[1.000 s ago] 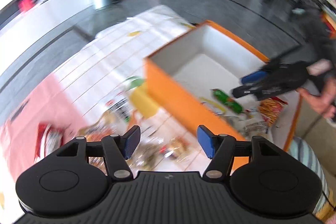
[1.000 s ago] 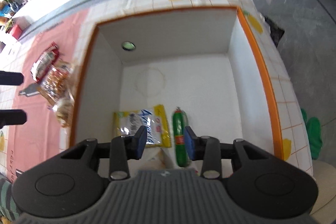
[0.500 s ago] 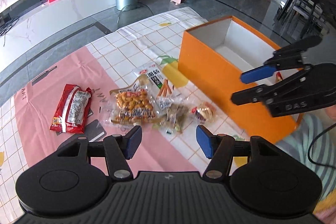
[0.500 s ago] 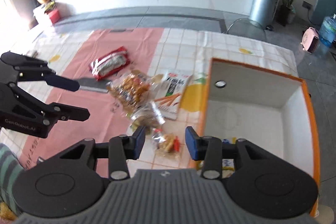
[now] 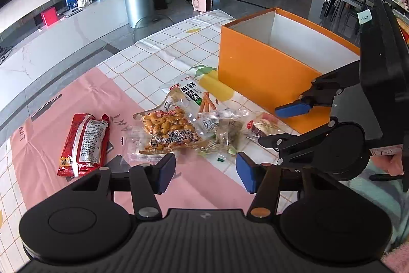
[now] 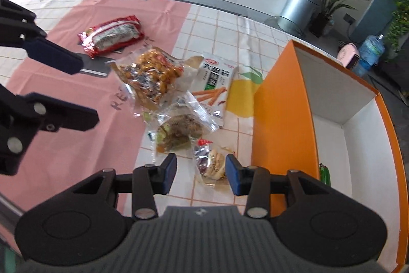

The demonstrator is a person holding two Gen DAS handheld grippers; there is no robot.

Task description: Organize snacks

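Five snack bags (image 5: 168, 131) lie on the table. One orange box (image 5: 260, 73) stands there. One green snack (image 6: 324, 174) is inside it.

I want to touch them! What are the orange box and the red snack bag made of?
The orange box looks like stiff cardboard: flat walls, sharp corners, matte white inside. The red snack bag seems to be thin, shiny plastic film: it is crinkled, glints, and has crimped ends.

Both grippers are matte black with blue finger pads (image 5: 165, 172) and silver pivot screws (image 5: 147, 212); the right gripper (image 5: 286, 124) carries handwritten white labels (image 5: 386, 151). A striped teal sleeve (image 5: 378, 193) shows.
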